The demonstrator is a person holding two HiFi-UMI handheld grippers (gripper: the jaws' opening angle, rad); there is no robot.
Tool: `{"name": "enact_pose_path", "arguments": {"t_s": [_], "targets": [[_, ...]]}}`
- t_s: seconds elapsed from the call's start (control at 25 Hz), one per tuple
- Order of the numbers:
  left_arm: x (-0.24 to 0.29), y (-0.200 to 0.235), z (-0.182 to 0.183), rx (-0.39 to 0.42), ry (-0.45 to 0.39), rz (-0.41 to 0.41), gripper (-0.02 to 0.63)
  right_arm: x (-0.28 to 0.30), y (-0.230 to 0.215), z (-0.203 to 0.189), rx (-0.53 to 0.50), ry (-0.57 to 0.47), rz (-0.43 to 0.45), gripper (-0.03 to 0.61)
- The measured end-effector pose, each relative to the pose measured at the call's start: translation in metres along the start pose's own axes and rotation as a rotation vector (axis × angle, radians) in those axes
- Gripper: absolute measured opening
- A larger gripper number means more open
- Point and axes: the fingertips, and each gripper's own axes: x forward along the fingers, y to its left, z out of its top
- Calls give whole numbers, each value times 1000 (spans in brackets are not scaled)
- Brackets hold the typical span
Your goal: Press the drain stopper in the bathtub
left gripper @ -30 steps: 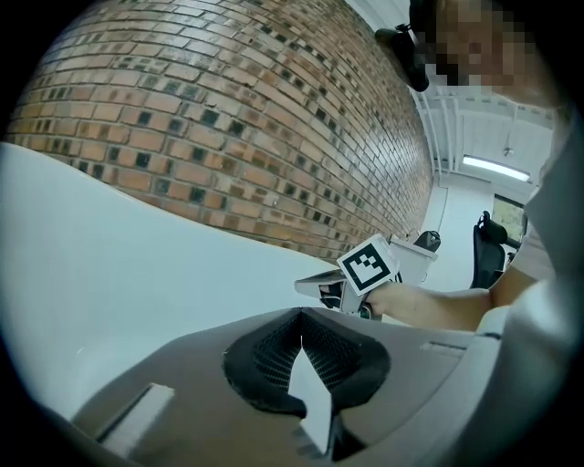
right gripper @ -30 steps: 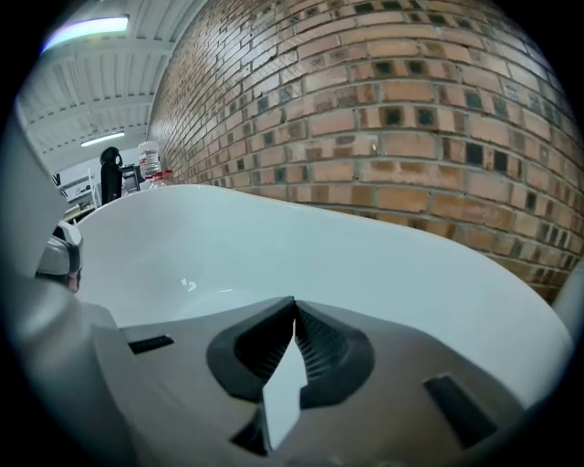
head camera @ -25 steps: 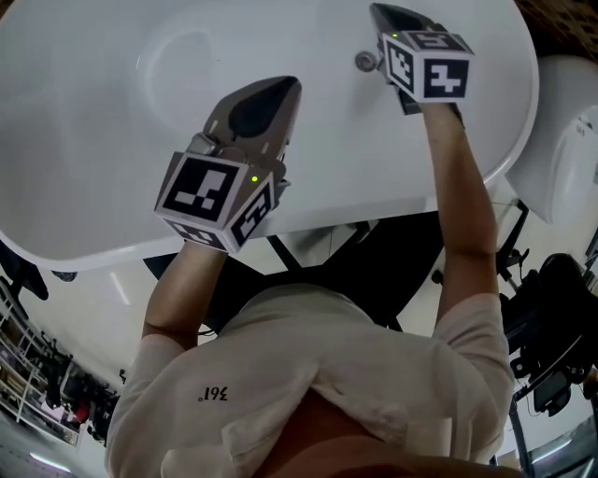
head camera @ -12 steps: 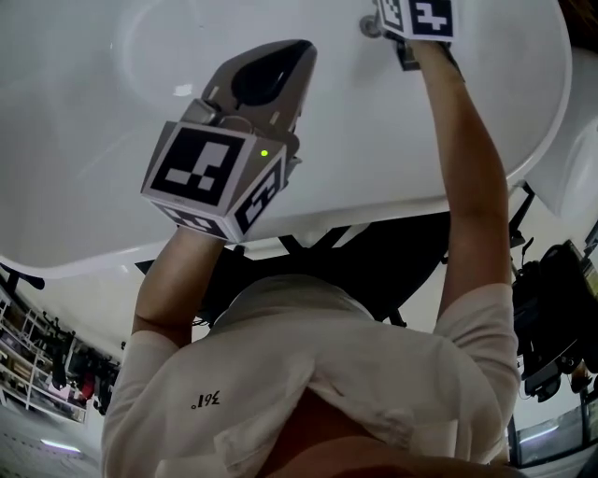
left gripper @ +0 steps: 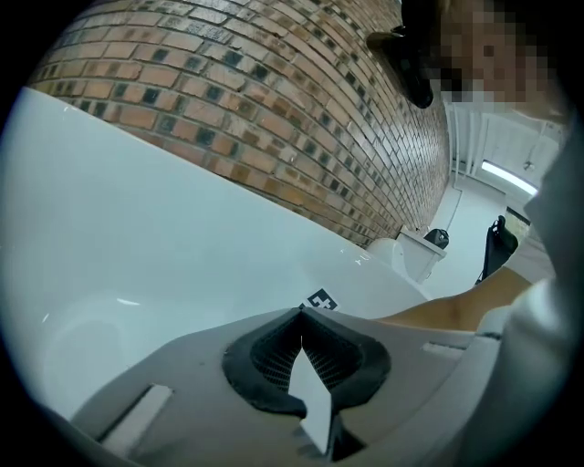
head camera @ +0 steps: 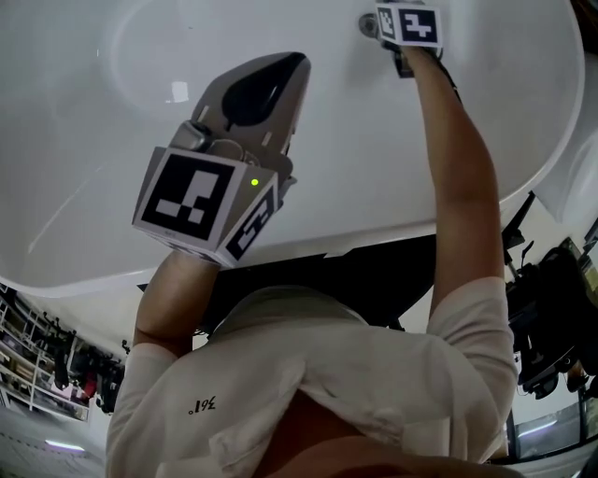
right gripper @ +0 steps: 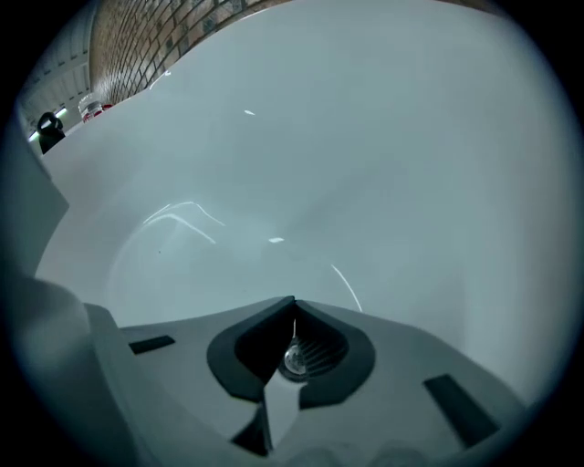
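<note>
The white bathtub fills the top of the head view. Its small chrome drain stopper sits on the tub floor at the top edge, just left of my right gripper's marker cube. In the right gripper view the right gripper is shut, and the stopper shows through the hollow behind its closed tips; I cannot tell whether they touch. My left gripper hangs shut and holding nothing above the middle of the tub, its tips together.
A brick wall runs behind the tub. A white toilet stands past the tub's right end. Dark stands and gear sit on the floor to the right, below the tub rim.
My right gripper has reached farther down into the tub, staying by the stopper, and now sits at the frame's top edge. The left gripper has risen a little.
</note>
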Motion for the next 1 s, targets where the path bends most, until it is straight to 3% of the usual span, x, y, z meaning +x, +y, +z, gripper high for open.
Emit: {"name": "enact_pose_path", "arguments": {"t_s": [0.2,0.44,0.64,0.8,1.0], "targets": [[9,-7,-4,-17,1,1,6,19,-5,-12,-35,29,2,9],[14,-8,-8,2,-3,10,6,41,-28,-23,-1,76,-42,9],[11,-13,-16,-7,4,-1,6,66,-1,-61,24,152,89,9],[11,-13,-13,-13,9,3,6,76,-18,-103,-35,297,-9,9],[11,-13,-13,-20,0,-19,6,88,-8,-107,-23,285,43,11]]}}
